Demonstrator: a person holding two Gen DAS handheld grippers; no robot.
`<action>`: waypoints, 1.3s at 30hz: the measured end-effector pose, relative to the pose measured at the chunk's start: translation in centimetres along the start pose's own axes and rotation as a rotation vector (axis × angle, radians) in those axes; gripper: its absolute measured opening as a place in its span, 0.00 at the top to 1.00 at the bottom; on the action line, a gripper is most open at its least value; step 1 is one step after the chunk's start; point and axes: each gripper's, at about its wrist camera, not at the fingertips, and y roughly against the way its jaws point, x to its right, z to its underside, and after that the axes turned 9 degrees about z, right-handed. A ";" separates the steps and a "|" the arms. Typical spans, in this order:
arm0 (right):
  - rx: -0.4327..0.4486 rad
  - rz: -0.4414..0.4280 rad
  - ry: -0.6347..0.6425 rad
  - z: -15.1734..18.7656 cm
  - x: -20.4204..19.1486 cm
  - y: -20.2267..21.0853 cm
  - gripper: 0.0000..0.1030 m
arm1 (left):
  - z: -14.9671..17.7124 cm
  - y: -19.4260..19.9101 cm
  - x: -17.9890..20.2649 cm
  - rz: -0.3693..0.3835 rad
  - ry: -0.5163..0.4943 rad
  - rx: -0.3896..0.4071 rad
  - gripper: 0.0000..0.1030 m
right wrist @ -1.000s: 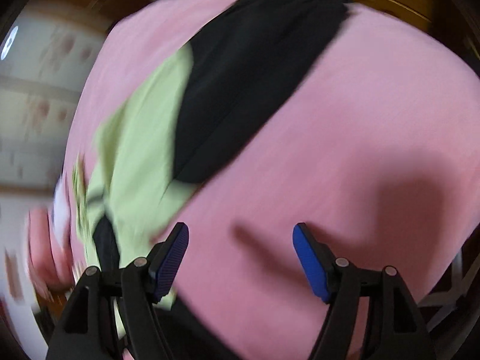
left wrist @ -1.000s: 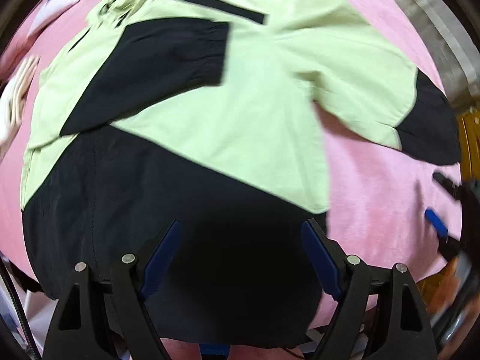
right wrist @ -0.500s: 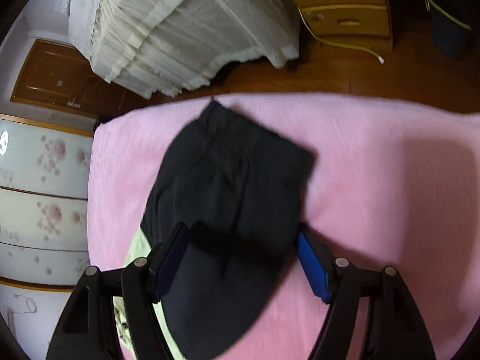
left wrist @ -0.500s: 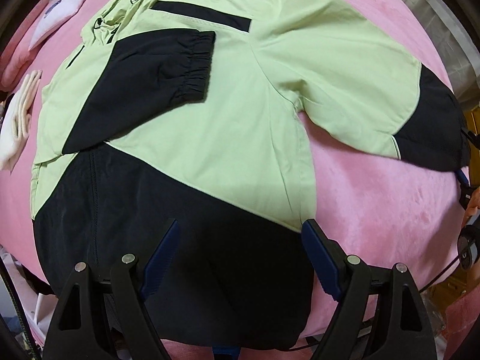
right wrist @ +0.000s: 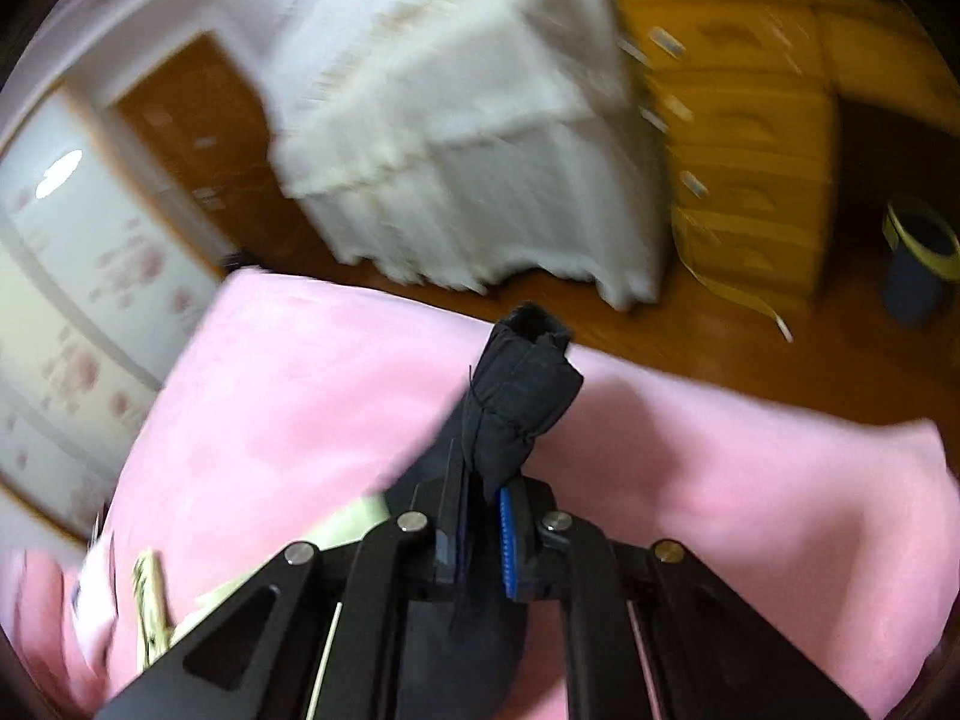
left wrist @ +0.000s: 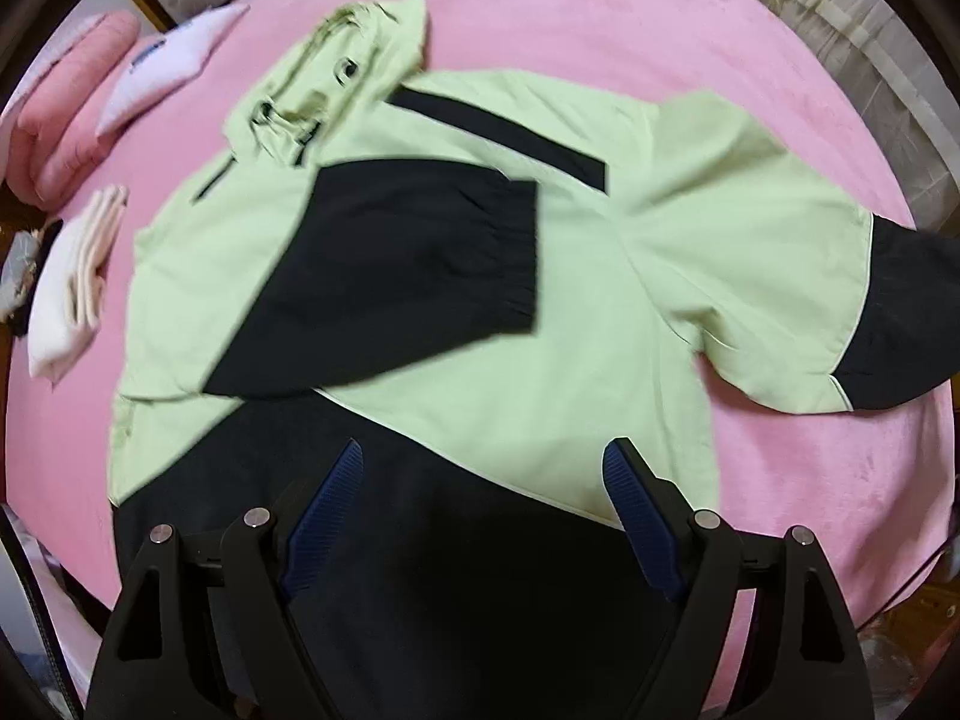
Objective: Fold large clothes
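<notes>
**Right sleeve is pinched, the fold goes leftward**

The left gripper (left wrist: 483, 516) hovers open over the jacket (left wrist: 456, 312), spread flat on the pink bed (left wrist: 600, 18). The right gripper (right wrist: 483, 516) is closing on the black cuff (right wrist: 519, 402); the sleeve runs left toward the body.

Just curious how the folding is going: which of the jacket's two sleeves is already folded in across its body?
The sleeve on the picture's left, its black cuff lying across the green chest. The other sleeve is spread sideways onto the pink blanket.

Right jaws close on the cuff

The right gripper (right wrist: 487, 495), open over the black cuff (right wrist: 519, 405) before, now pinches it, bunched and lifted.
</notes>
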 end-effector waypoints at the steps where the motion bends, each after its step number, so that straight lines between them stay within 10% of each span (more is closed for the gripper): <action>1: 0.036 -0.038 0.051 0.1 -2.1 1.4 0.93 | -0.1 0.4 -0.9 0.000 -0.002 0.012 0.21; 14: -0.040 -0.413 0.419 14.1 -22.8 9.1 0.92 | 0.8 4.4 -15.8 0.006 0.070 0.116 0.21; 24: -0.504 -0.231 0.629 30.7 -28.5 1.9 0.84 | 1.2 1.3 -23.8 0.080 0.098 0.036 0.21; 32: -0.493 -0.225 0.596 29.4 -26.6 2.7 0.47 | -0.9 -2.0 -23.5 0.253 0.125 0.009 0.21; 39: -0.451 -0.163 0.634 27.6 -23.3 3.3 0.42 | -3.5 -5.5 -19.3 0.457 0.195 0.010 0.21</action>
